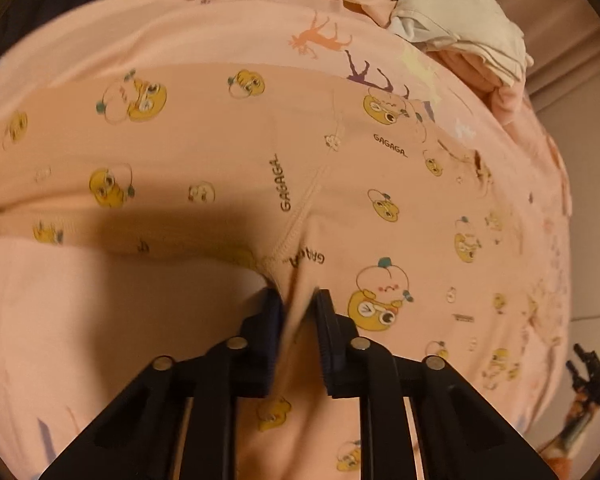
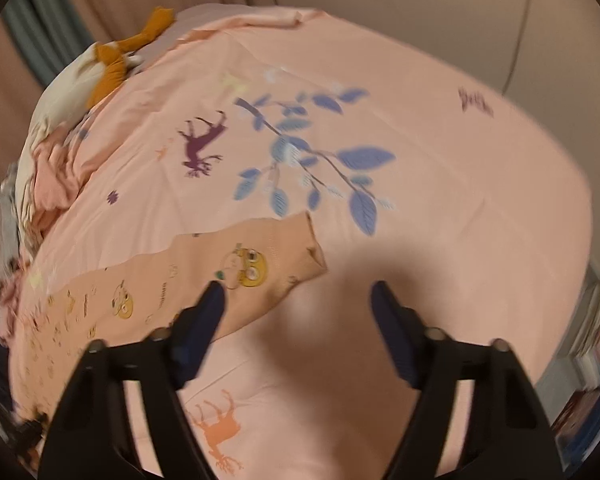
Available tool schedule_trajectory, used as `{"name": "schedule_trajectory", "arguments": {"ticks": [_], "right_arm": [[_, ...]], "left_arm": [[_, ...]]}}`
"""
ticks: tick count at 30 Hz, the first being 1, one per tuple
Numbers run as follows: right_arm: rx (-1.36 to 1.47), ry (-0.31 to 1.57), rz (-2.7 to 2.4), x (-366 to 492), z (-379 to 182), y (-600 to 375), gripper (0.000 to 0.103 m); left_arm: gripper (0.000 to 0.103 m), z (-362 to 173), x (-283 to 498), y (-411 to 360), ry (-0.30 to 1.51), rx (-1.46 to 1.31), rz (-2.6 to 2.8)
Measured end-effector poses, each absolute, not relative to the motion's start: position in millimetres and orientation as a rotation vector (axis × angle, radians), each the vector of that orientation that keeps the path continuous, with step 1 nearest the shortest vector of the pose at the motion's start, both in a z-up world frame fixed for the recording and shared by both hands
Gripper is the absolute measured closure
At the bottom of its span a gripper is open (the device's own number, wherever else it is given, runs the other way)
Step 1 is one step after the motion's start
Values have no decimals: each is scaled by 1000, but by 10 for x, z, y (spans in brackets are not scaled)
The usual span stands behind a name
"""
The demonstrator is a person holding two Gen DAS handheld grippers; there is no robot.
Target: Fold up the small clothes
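Your left gripper pinched the seam fold of the duck-print pants, which lay spread on the pink bedsheet. Your right gripper hung released over the sheet beside one pant-leg end. Beyond, a clothes pile sat at the bed's far edge.

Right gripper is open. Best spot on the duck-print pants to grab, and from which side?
Probably the free leg cuff of the duck-print pants, lying flat on the bedsheet. Bring the open right gripper in low from the cuff's open end, jaws straddling the hem. The left gripper is clamped on the crotch seam.
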State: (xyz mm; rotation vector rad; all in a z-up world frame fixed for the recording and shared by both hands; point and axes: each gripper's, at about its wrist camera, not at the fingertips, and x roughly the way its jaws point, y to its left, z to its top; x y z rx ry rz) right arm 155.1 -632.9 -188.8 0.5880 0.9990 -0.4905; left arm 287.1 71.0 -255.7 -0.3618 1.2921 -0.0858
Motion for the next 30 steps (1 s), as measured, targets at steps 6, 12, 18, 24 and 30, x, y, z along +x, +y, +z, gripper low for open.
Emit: {"name": "schedule_trajectory", "arguments": {"ticks": [6,12,18,24,30], "right_arm": [[825,1022,-496,1429,-2274,-6662,63],[1080,914,-368,1492,-2480,-6750,69],[996,958,-398,1762,-2441,-6556,71],[907,886,-418,1835,-2224,-6331,97],[629,841,-211,2341,-1485,-5516,97]], "left_arm": [[93,-2508,2929,578,1277,-244,-42],[93,-2502,2936,589,1263,-240,-41],[95,-2487,2934,545,1252,-218,-36],[96,-2482,2932,511,1236,-186,-29],[96,-2468,2918,507,1220,-172,-34]]}}
